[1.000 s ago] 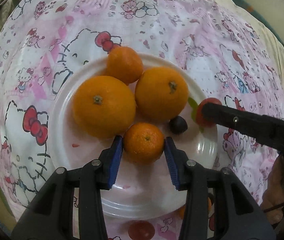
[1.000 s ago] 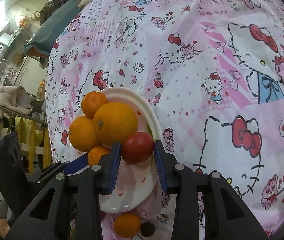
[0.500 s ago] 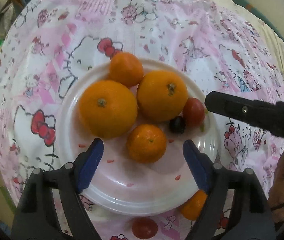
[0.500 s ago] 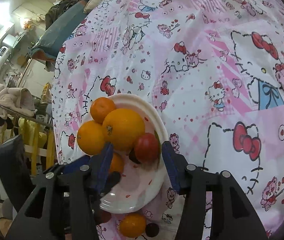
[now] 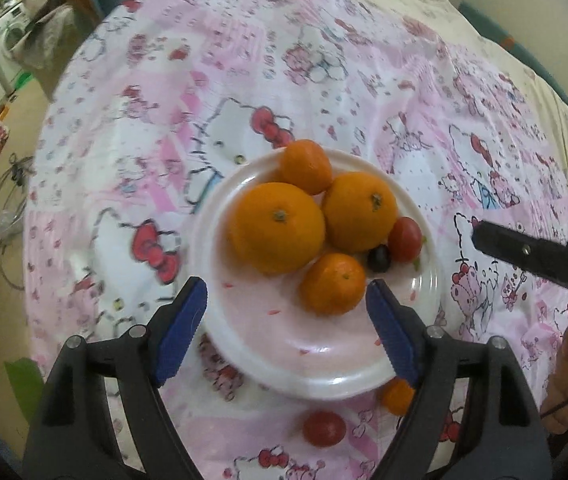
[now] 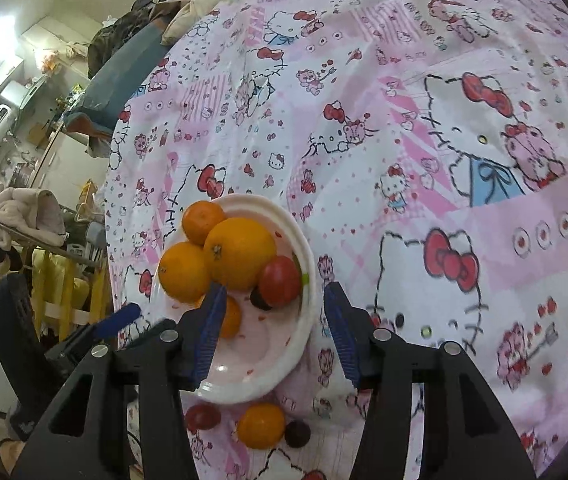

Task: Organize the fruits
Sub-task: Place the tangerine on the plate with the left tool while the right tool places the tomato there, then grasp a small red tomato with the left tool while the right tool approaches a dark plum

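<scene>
Left claw (image 5: pixel 286 312): let go of small orange (image 5: pixel 332 283), jaws apart, lifted back
Right claw (image 6: pixel 272 320): released tomato (image 6: pixel 280 286), apart
Plate (image 5: pixel 324 376): two more fruits in; three wait on bedsheet (image 6: pixel 404 160)

Quick tally from my end. I counted one white plate (image 5: pixel 268 364) on the bed cover. On it sat four oranges: two big ones (image 5: pixel 278 227) (image 5: pixel 360 211) and two small ones (image 5: pixel 307 166) (image 5: pixel 333 284). Also on the plate were one red tomato (image 5: pixel 405 239) and one dark plum-looking thing (image 5: pixel 378 258). Off the plate, on the cover, I saw three more: one small orange (image 6: pixel 261 426), one tomato (image 6: pixel 203 417) and one dark fruit (image 6: pixel 297 434). So nine fruits total.
</scene>
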Demonstrator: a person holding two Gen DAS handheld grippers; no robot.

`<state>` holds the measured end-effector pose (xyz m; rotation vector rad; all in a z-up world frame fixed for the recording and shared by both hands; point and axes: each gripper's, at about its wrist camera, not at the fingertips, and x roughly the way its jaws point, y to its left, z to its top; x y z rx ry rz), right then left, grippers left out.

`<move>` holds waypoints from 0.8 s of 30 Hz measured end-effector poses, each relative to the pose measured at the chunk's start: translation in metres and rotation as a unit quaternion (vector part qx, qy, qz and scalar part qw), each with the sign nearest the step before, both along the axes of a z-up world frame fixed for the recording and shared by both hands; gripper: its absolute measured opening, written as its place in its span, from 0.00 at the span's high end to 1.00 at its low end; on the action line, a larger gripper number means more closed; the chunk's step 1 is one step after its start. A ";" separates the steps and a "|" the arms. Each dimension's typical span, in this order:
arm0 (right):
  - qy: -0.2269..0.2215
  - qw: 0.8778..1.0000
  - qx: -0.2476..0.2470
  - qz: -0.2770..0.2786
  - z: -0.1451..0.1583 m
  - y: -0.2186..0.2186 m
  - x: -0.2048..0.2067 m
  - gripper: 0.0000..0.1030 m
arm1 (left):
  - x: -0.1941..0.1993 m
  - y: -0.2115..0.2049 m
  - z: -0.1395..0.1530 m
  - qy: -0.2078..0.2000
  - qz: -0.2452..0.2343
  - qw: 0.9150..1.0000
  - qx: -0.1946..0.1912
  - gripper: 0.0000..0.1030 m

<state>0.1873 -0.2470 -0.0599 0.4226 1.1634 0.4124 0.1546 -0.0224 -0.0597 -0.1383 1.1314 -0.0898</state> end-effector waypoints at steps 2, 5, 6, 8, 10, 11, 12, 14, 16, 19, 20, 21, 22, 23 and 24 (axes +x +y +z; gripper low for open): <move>-0.001 1.000 -0.004 0.000 0.004 0.000 -0.008 0.48 | -0.008 0.005 0.004 -0.001 0.003 1.000 -0.006 0.23; -0.007 1.000 -0.020 0.006 0.009 0.003 -0.020 0.48 | -0.018 0.007 0.006 0.005 -0.005 1.000 -0.003 0.23; -0.009 1.000 -0.023 0.008 0.010 0.004 -0.024 0.48 | -0.022 0.008 0.007 0.006 -0.008 1.000 0.000 0.23; -0.011 1.000 -0.025 0.007 0.012 0.003 -0.034 0.48 | -0.031 0.009 0.010 0.004 -0.012 1.000 0.002 0.23; -0.007 1.000 -0.021 0.000 0.012 0.001 -0.045 0.47 | -0.039 0.010 0.011 0.007 -0.018 1.000 -0.001 0.23; -0.006 1.000 -0.020 -0.002 0.012 0.001 -0.049 0.47 | -0.044 0.011 0.011 0.011 -0.021 1.000 -0.005 0.23; -0.005 1.000 -0.020 -0.003 0.013 0.000 -0.053 0.47 | -0.048 0.012 0.009 0.018 -0.020 1.000 -0.007 0.23; -0.003 1.000 -0.022 -0.007 0.013 -0.002 -0.064 0.47 | -0.057 0.011 0.002 0.032 -0.019 0.999 -0.011 0.23; 0.001 1.000 -0.017 -0.015 0.014 -0.006 -0.073 0.47 | -0.063 0.007 -0.006 0.047 -0.024 0.999 -0.012 0.24; 0.006 0.999 0.000 -0.034 0.014 -0.016 -0.085 0.47 | -0.070 -0.006 -0.017 0.057 -0.042 0.997 -0.006 0.26; 0.006 0.999 0.005 -0.043 0.013 -0.020 -0.090 0.47 | -0.072 -0.010 -0.019 0.057 -0.047 0.997 0.000 0.28; 0.007 0.999 0.008 -0.050 0.013 -0.023 -0.094 0.46 | -0.073 -0.014 -0.022 0.057 -0.053 0.997 0.005 0.28; 0.008 0.998 0.011 -0.059 0.012 -0.027 -0.099 0.45 | -0.074 -0.018 -0.025 0.059 -0.059 0.996 0.009 0.28; 0.009 0.998 0.011 -0.066 0.012 -0.031 -0.103 0.45 | -0.075 -0.023 -0.029 0.062 -0.069 0.996 0.011 0.32; 0.010 0.997 0.010 -0.071 0.011 -0.034 -0.105 0.45 | -0.075 -0.027 -0.032 0.065 -0.077 0.995 0.015 0.36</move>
